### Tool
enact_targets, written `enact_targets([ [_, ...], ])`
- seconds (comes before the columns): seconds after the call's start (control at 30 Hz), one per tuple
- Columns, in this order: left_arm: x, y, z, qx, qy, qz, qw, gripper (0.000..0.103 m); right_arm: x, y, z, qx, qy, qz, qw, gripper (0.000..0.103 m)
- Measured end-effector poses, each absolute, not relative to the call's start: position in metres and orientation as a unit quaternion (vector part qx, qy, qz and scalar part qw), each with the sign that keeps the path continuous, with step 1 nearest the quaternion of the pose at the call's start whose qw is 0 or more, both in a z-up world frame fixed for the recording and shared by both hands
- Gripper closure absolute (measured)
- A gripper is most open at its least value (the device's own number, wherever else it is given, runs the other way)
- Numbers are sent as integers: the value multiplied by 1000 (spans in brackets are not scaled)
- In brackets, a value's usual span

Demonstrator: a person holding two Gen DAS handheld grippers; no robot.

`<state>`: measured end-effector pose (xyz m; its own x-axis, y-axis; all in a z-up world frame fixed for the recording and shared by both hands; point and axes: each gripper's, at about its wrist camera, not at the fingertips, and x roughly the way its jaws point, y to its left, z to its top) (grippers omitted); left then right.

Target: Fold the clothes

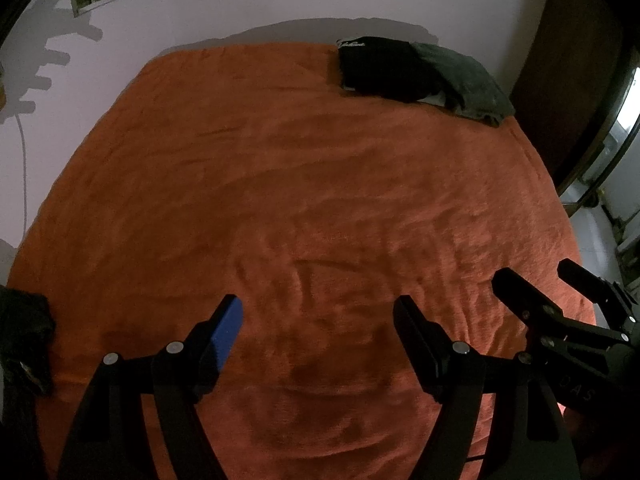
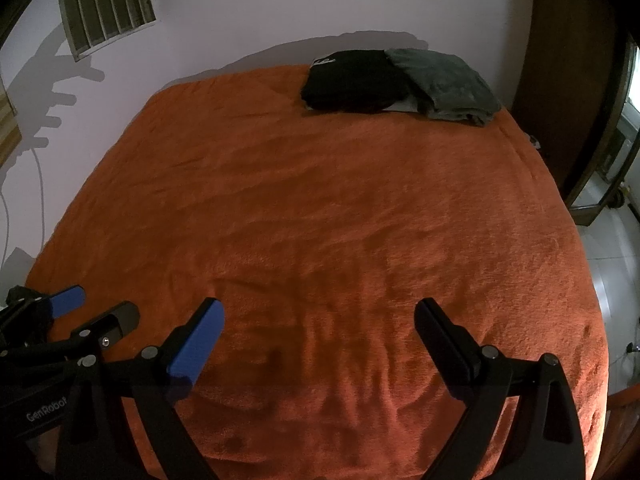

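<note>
Two folded garments lie side by side at the far right corner of the orange bed: a black one [image 1: 376,66] [image 2: 352,80] and a grey-green one [image 1: 464,80] [image 2: 444,84] overlapping its right edge. A dark crumpled garment [image 1: 24,332] [image 2: 20,294] sits at the bed's near left edge. My left gripper [image 1: 318,312] hovers open over the near part of the bed, holding nothing; it also shows at the left of the right wrist view [image 2: 100,302]. My right gripper [image 2: 320,314] is open and empty beside it, seen too at the right of the left wrist view [image 1: 528,274].
The orange blanket [image 1: 304,184] [image 2: 320,200] covers the whole bed. A pale wall with a barred vent [image 2: 104,8] stands behind. A dark wooden door [image 2: 568,60] and tiled floor [image 2: 608,264] lie to the right. A white cable [image 1: 22,160] hangs on the left wall.
</note>
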<state>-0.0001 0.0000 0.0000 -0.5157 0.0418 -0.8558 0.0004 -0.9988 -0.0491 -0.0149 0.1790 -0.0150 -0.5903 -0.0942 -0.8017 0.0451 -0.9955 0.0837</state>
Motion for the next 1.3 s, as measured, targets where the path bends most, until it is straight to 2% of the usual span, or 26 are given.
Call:
enact_targets([
  [0.7,1,-1,5,-468,-34,883,9,25,-11,184,-12,446,-35,-893,41,7],
  [0.93,15,-17,4,-451,-108,886,10,25,-15,191,-13,450,-44,-891,33,7],
  [1.13,9,-26,1,-460,-139,877,2,25,-15,196,-21,456,-50,-887,45,8],
  [1.3,3,-29,-9,-470,-141,871,13,25,-20,201,-25,454,-58,-887,61,30],
])
